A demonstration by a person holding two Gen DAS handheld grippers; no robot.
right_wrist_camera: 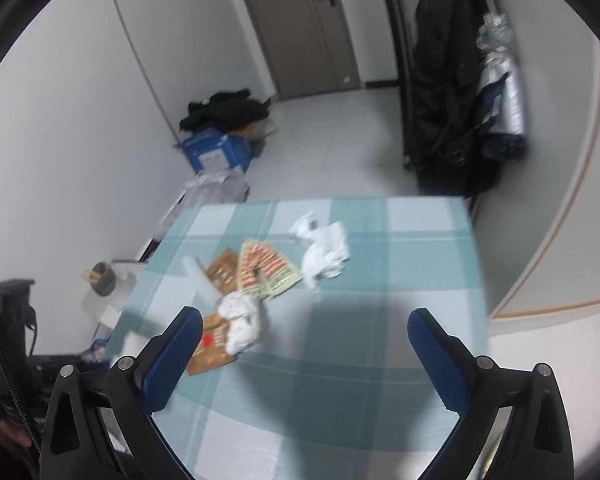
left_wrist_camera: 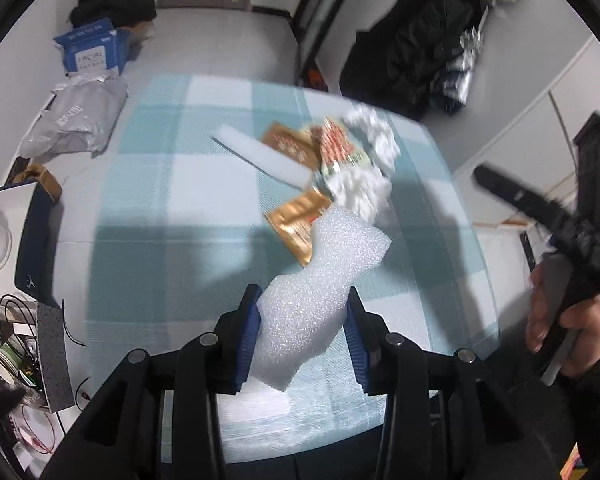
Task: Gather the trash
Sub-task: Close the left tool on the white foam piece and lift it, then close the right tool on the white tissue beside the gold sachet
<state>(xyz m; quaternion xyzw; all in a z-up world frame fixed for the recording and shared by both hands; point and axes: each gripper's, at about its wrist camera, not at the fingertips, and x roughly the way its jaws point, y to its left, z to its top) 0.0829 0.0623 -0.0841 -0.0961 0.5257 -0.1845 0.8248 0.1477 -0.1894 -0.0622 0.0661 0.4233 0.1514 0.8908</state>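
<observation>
Left gripper (left_wrist_camera: 302, 336) has its blue fingers (left_wrist_camera: 249, 340) clenched on a white foam sheet (left_wrist_camera: 320, 280), lifted over the near part of the checked desk (left_wrist_camera: 160, 208). Right gripper (right_wrist_camera: 305, 354) hangs above the desk with fingers spread wide, nothing between them. Gold wrappers (left_wrist_camera: 300, 226), a red-patterned packet (right_wrist_camera: 266, 268) and crumpled tissue (right_wrist_camera: 324, 250) lie clustered mid-desk.

A lived-in room of a home or small office. A table with a teal-and-white checked cloth (right_wrist_camera: 400, 240) stands on pale floor tiles near a grey-brown door (right_wrist_camera: 304, 28). Black coats (right_wrist_camera: 444, 92) hang on a rack by the wall. On the floor lie a blue box (right_wrist_camera: 216, 152), grey mailer bags (left_wrist_camera: 80, 116) and a heap of dark clothes (right_wrist_camera: 224, 108); cables and cups (left_wrist_camera: 12, 352) crowd one side.
</observation>
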